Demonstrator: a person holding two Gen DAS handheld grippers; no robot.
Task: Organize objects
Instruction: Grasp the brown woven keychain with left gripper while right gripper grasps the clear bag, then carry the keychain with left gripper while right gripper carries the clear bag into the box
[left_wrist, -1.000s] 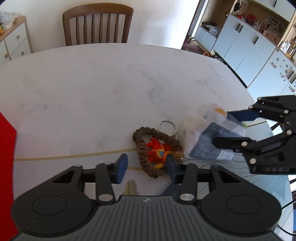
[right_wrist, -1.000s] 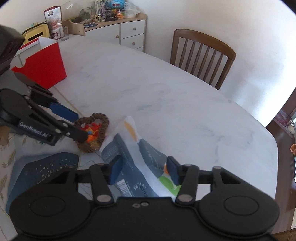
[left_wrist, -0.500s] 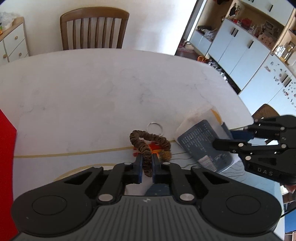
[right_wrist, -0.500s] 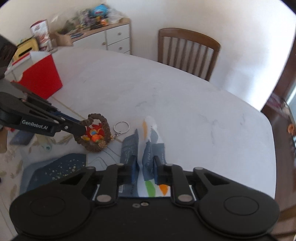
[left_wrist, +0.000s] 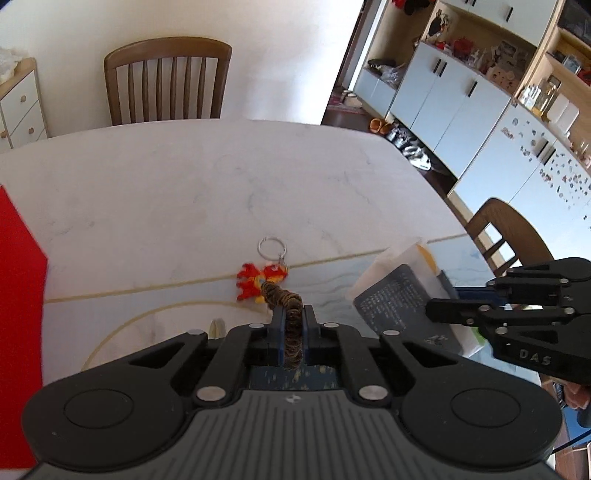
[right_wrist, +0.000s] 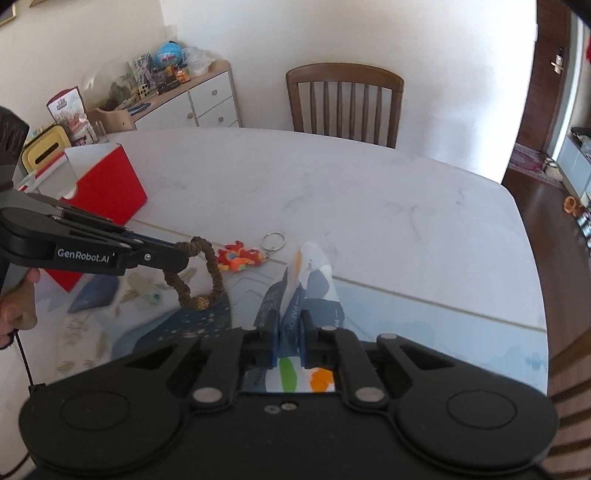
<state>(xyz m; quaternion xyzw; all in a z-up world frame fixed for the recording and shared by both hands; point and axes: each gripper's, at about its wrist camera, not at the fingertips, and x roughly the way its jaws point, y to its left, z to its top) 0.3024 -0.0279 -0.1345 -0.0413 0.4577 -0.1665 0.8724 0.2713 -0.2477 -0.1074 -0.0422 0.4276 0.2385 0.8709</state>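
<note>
The left gripper (left_wrist: 293, 325) is clamped on the brown scrunchie (right_wrist: 195, 273), which hangs clear of the table (right_wrist: 332, 184); the red box (right_wrist: 107, 184) lies far-left of it (likely the destination). The right gripper (right_wrist: 289, 338) pinches the paper packet (right_wrist: 314, 291), farther right of the box; the red keychain (right_wrist: 240, 258) lies on the table between them.

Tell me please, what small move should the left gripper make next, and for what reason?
Probably carry it toward the red box. The left gripper is shut on the brown scrunchie, which hangs clear of the table, while the keychain lies below on the surface. The box stands open, close on that side.
</note>
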